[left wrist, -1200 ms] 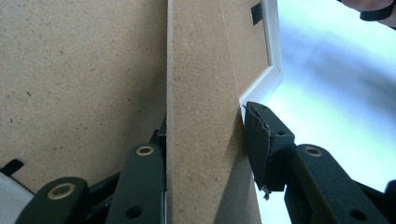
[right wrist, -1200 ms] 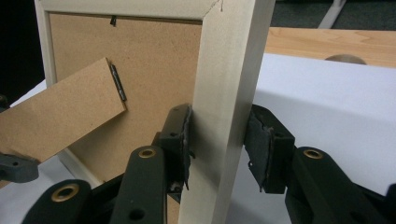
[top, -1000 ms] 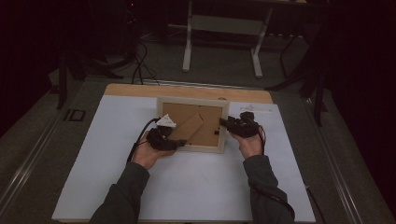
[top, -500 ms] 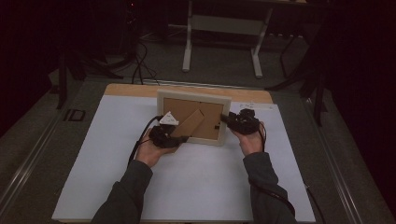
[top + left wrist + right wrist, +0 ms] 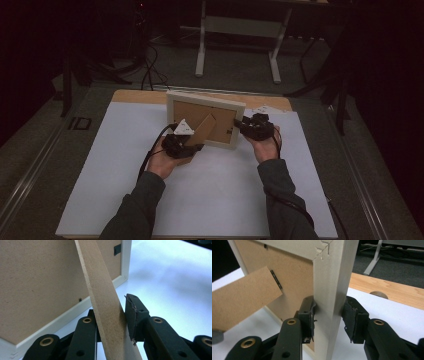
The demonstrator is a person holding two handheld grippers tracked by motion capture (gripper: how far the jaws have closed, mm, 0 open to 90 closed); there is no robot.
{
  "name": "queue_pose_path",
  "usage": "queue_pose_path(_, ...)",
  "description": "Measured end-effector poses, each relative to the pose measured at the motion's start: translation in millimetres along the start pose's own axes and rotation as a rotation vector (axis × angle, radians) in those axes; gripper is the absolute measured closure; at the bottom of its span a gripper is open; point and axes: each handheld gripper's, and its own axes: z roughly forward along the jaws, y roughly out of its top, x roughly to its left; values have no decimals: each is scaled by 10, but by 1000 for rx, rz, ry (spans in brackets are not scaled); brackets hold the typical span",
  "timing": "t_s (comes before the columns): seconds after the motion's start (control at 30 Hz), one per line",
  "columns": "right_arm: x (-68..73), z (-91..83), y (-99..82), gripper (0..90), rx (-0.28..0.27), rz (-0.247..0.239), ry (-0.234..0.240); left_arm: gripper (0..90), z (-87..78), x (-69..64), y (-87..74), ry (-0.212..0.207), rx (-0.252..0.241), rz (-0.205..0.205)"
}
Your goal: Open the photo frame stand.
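Picture frame (image 5: 205, 118): your right gripper (image 5: 246, 129) pinches its 3 o'clock rail; left gripper (image 5: 192, 148), just closing, pinches the stand (image 5: 105, 302) — swing gently.

Beyond your tools, the white mat (image 5: 200, 200) you work on ends in a strip of bare wooden tabletop (image 5: 140, 96). Past that edge you face a grey floor (image 5: 240, 75) with a white-legged desk frame (image 5: 240, 45) standing on it. Black cables (image 5: 150, 70) trail across the floor, ahead and to the left of your left tool. The room around you is dark, walls lost in shadow.
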Motion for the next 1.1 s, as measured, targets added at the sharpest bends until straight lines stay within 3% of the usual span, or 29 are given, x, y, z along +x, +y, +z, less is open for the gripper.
queue_pose_path(0.47,28,17,74,615,-8,-27,-35,738,82,-1,-11,10,13,11)
queue_pose_path(0.63,34,18,80,618,-19,-23,-46,745,180,-55,-16,16,41,17)
queue_pose_path(0.9,49,-19,57,618,-23,-15,-40,741,189,-111,-35,25,46,21)
queue_pose_path(1.1,66,-56,5,617,-37,-17,-31,727,187,-162,-53,35,64,53)
